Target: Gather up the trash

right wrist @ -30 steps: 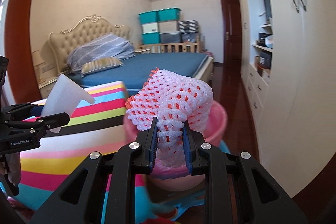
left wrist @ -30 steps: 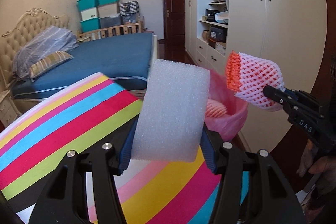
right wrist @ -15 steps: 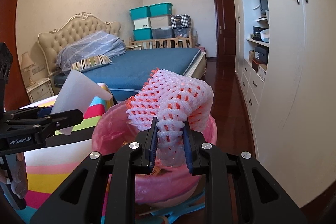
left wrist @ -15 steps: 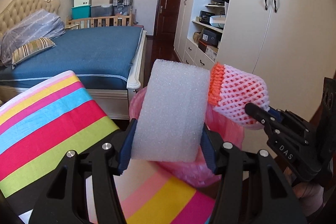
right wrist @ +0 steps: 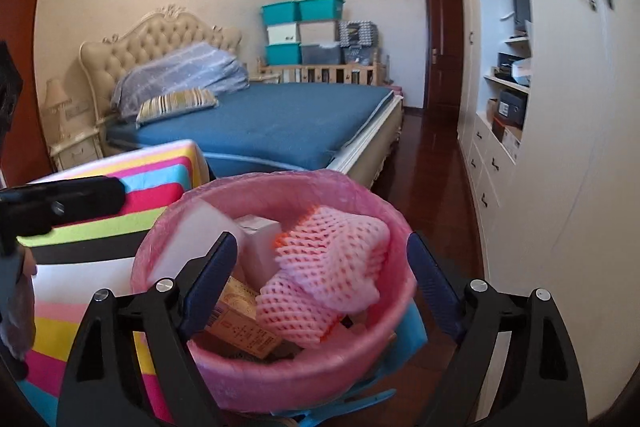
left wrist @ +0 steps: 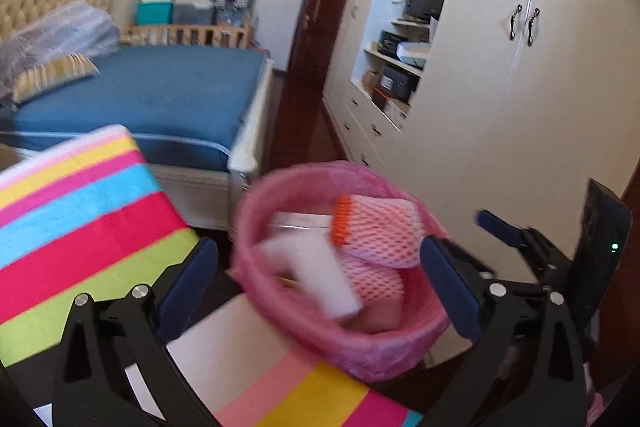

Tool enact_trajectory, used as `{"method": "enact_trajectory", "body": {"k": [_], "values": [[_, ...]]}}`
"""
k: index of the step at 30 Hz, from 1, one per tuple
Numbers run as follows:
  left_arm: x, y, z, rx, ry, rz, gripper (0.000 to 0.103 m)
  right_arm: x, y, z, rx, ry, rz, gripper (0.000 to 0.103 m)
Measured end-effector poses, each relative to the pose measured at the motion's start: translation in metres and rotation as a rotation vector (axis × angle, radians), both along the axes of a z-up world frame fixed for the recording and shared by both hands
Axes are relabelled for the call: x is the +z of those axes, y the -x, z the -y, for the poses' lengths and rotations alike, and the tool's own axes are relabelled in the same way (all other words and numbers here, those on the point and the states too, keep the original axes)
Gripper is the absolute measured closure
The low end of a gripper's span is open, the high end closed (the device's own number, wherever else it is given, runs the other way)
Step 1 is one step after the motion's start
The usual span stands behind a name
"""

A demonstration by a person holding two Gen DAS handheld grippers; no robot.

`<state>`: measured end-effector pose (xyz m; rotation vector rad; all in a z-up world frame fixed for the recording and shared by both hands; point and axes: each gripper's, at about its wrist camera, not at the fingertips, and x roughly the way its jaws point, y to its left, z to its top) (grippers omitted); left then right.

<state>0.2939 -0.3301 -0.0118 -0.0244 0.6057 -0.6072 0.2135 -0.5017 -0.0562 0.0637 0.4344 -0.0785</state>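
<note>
A pink trash bin (left wrist: 276, 311) with a pink liner stands beside the striped table; it also shows in the right wrist view (right wrist: 280, 375). In it lie a white foam block (left wrist: 320, 275), blurred as it drops, and a pink foam fruit net (left wrist: 380, 231) above a second net. The right wrist view shows the foam block (right wrist: 188, 235), the net (right wrist: 336, 259), a white box (right wrist: 260, 247) and a brown carton (right wrist: 240, 323). My left gripper (left wrist: 320, 287) is open and empty over the bin. My right gripper (right wrist: 320, 275) is open and empty over the bin.
The table with a striped cloth (left wrist: 80, 219) is left of the bin. A bed with blue cover (right wrist: 280, 119) lies beyond. White wardrobes (left wrist: 500, 107) line the right wall. A dark wood floor (right wrist: 432, 167) runs between bed and wardrobes.
Both grippers have opened. The white foam block left my left gripper and the pink net left my right gripper; both are now in the bin.
</note>
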Motion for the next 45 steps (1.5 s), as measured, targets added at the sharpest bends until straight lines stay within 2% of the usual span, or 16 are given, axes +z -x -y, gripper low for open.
{"method": "enact_trajectory", "body": {"k": [6, 10, 14, 18, 23, 25, 28, 45], "values": [[0.018, 0.041, -0.034, 0.069, -0.039, 0.131, 0.005, 0.018, 0.052, -0.013, -0.039, 0.02, 0.05, 0.019], [0.03, 0.083, -0.053, 0.103, -0.07, 0.238, 0.005, 0.036, 0.09, -0.033, -0.048, 0.045, 0.079, 0.019], [0.032, 0.116, -0.062, 0.112, -0.099, 0.276, 0.005, 0.046, 0.126, -0.045, -0.071, 0.037, 0.121, 0.019], [0.029, 0.137, -0.065, 0.083, -0.099, 0.273, 0.005, 0.048, 0.142, -0.052, -0.077, 0.008, 0.095, 0.019], [0.013, 0.154, -0.061, 0.071, -0.14, 0.235, 0.005, 0.051, 0.147, -0.064, -0.042, 0.051, 0.057, 0.019], [0.009, 0.157, -0.061, 0.059, -0.133, 0.216, 0.005, 0.051, 0.145, -0.065, -0.033, 0.057, 0.046, 0.019], [0.007, 0.155, -0.062, 0.061, -0.109, 0.19, 0.005, 0.046, 0.143, -0.067, -0.015, 0.048, 0.023, 0.019], [0.003, 0.15, -0.058, 0.074, -0.128, 0.176, 0.005, 0.038, 0.139, -0.074, 0.012, 0.046, -0.003, 0.019]]}}
